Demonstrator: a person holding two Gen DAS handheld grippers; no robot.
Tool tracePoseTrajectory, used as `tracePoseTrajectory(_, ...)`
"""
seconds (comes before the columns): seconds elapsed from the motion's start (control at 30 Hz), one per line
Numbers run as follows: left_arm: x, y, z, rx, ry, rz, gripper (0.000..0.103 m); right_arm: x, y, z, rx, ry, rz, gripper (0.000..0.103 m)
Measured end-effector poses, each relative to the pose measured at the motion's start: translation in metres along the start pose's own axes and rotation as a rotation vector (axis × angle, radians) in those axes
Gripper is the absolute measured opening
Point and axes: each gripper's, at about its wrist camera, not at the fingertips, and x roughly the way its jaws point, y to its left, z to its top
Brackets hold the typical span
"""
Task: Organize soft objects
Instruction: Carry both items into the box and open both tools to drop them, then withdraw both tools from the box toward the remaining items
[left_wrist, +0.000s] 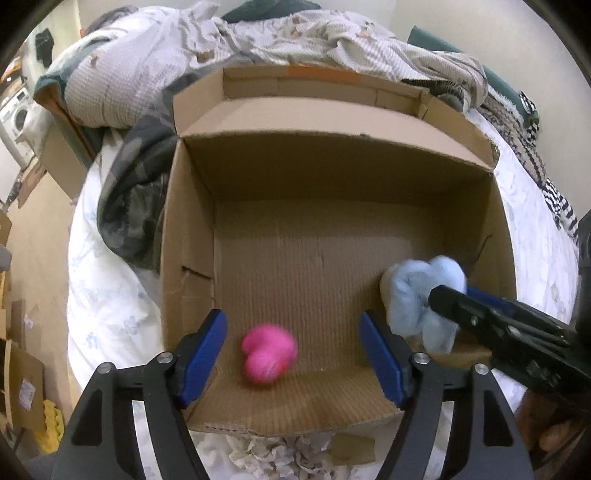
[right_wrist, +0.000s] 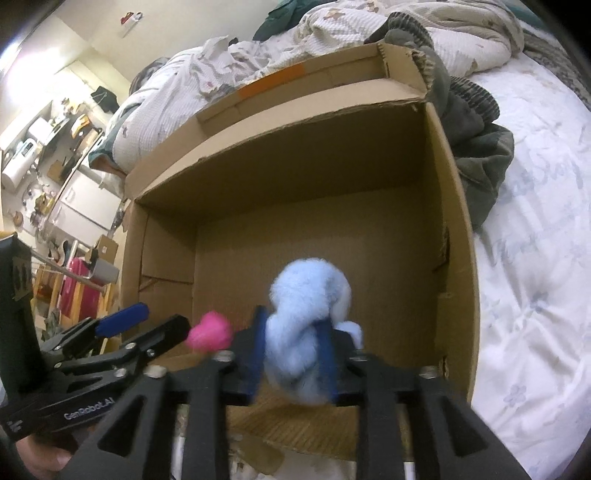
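Note:
An open cardboard box (left_wrist: 192, 229) lies on a bed, its inside facing me. A pink fluffy toy (left_wrist: 269, 352) is inside the box near its front edge, blurred, between the blue pads of my open left gripper (left_wrist: 293, 360) and apart from them. My right gripper (right_wrist: 291, 354) is shut on a light blue fluffy toy (right_wrist: 308, 317) and holds it inside the box at the right side. That toy also shows in the left wrist view (left_wrist: 424, 299). The pink toy also shows in the right wrist view (right_wrist: 209, 331), left of the blue one.
A white flowered bedsheet (left_wrist: 110, 306) lies under the box. Rumpled quilts (left_wrist: 258, 33) and a dark camouflage garment (left_wrist: 136, 192) lie behind and left of it. Crumpled paper (left_wrist: 280, 454) lies at the box's front. Room clutter (right_wrist: 55, 147) stands beyond the bed.

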Motion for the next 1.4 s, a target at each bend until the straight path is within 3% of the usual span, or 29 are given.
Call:
tracePoseTrajectory(0.17,-0.006,-0.002,-0.001,0.010,-0.022,-0.007,0.072,-0.007,0.002,0.002,-0.011,-0.043,-0.002,0.086)
tracePoseTrajectory(0.73,-0.049,0.023,-0.018,-0.039,-0.105,-0.020,0.072,-0.034,0.008,-0.013,0.006,-0.084,-0.013,0.086)
tracePoseTrajectory(0.9,-0.060,0.034,-0.038,-0.054,-0.106,0.039,0.072,-0.050,0.024,-0.028,-0.054,-0.121,-0.060,0.086)
tracePoseTrajectory(1.1,-0.067,0.050,-0.069,-0.099,-0.065,0.034,0.072,-0.057,0.024,-0.051,-0.004,-0.082,-0.061,0.086)
tracePoseTrajectory(1.4,-0.080,0.065,-0.099,-0.115,-0.072,0.063,0.072,-0.062,0.022,-0.080,0.016,-0.028,-0.040,0.086)
